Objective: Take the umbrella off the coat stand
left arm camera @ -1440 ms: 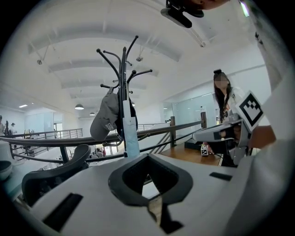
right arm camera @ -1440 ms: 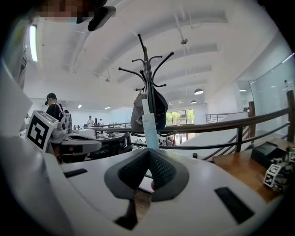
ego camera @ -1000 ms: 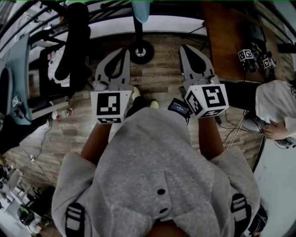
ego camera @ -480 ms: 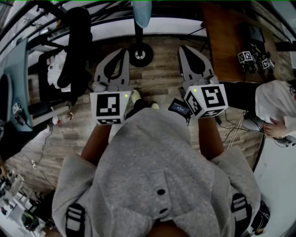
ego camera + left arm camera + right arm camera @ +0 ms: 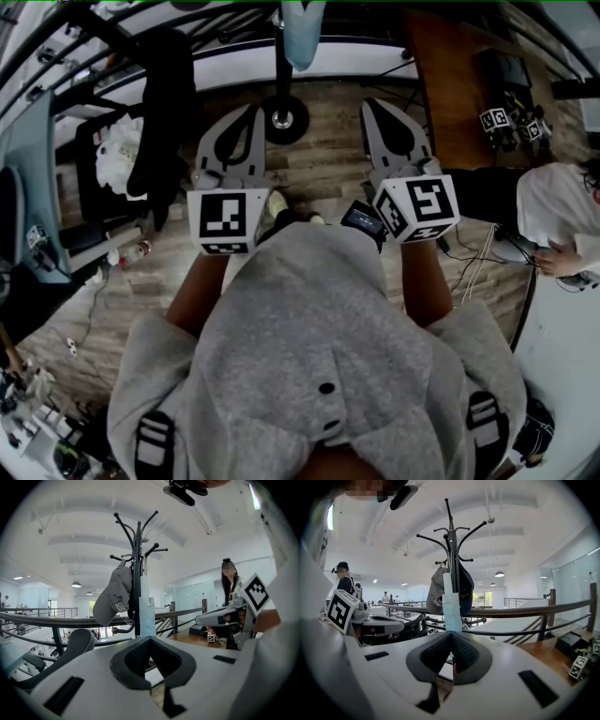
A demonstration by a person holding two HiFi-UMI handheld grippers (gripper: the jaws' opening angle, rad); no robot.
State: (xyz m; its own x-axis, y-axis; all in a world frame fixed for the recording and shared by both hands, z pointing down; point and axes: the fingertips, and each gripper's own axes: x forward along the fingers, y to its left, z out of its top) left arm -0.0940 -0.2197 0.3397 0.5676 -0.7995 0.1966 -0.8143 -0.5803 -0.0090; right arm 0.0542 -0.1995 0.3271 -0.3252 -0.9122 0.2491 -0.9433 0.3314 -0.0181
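Observation:
A black coat stand (image 5: pixel 137 569) rises straight ahead, and its round base (image 5: pixel 281 120) shows on the wood floor in the head view. A pale blue folded umbrella (image 5: pixel 146 616) hangs along the pole, also seen as the umbrella (image 5: pixel 451 609) and from above as the umbrella (image 5: pixel 302 33). A grey cap (image 5: pixel 114 599) hangs beside it. My left gripper (image 5: pixel 251 112) and right gripper (image 5: pixel 372 103) are held side by side, level, short of the stand. Both are shut with nothing between the jaws, the left gripper (image 5: pixel 150 638) and right gripper (image 5: pixel 451 632) pointing at the umbrella.
A dark metal railing (image 5: pixel 520 613) runs behind the stand. A black garment (image 5: pixel 164 103) hangs at the left over cluttered gear. A wooden desk (image 5: pixel 450 84) with marker cubes (image 5: pixel 511 122) stands at the right, with a seated person (image 5: pixel 558 220) nearby.
Both grippers and I have moved forward toward the stand; its base sits nearer in the head view and the umbrella shows larger at the top. Both grippers stay shut.

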